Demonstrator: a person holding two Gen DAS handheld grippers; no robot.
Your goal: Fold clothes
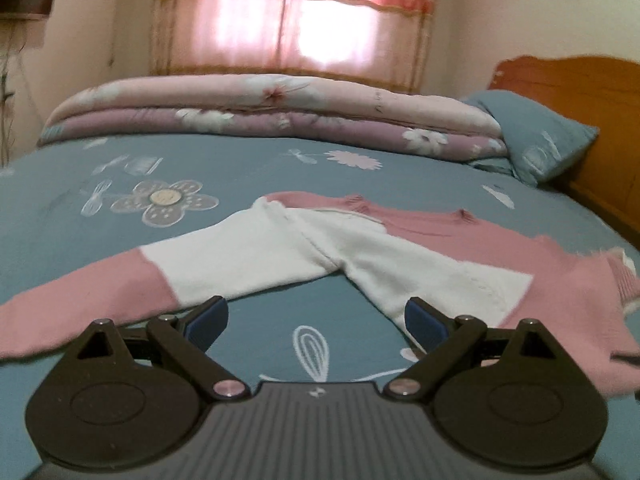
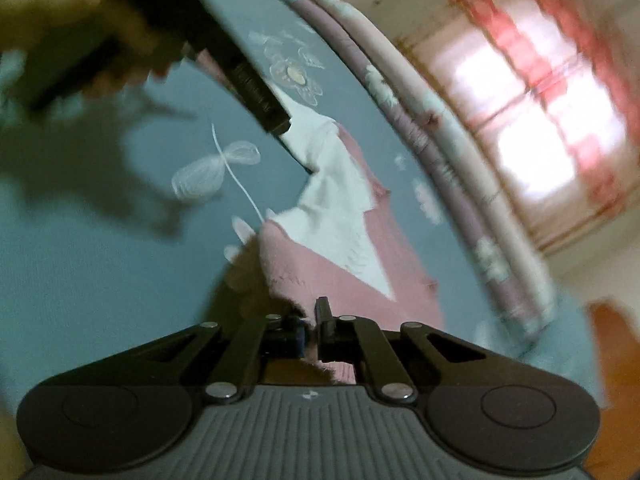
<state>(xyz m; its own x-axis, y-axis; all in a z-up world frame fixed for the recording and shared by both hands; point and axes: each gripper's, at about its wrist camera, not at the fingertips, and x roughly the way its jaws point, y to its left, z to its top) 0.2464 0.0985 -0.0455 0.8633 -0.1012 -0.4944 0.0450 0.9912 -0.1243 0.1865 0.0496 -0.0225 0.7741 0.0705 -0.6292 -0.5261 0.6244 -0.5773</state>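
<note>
A bed [image 1: 248, 168] with a blue flowered sheet carries a folded floral quilt [image 1: 280, 116] and a blue pillow [image 1: 548, 148]. Behind, daylight glows through a pink curtain [image 1: 296, 16] beside a wooden headboard [image 1: 580, 92].

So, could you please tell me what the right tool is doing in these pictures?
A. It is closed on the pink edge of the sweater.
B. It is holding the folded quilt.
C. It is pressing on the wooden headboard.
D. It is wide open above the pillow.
A: in the right wrist view the right tool has its fingers pinched together on the frayed pink edge of the sweater, which rises from the bedsheet.
</note>
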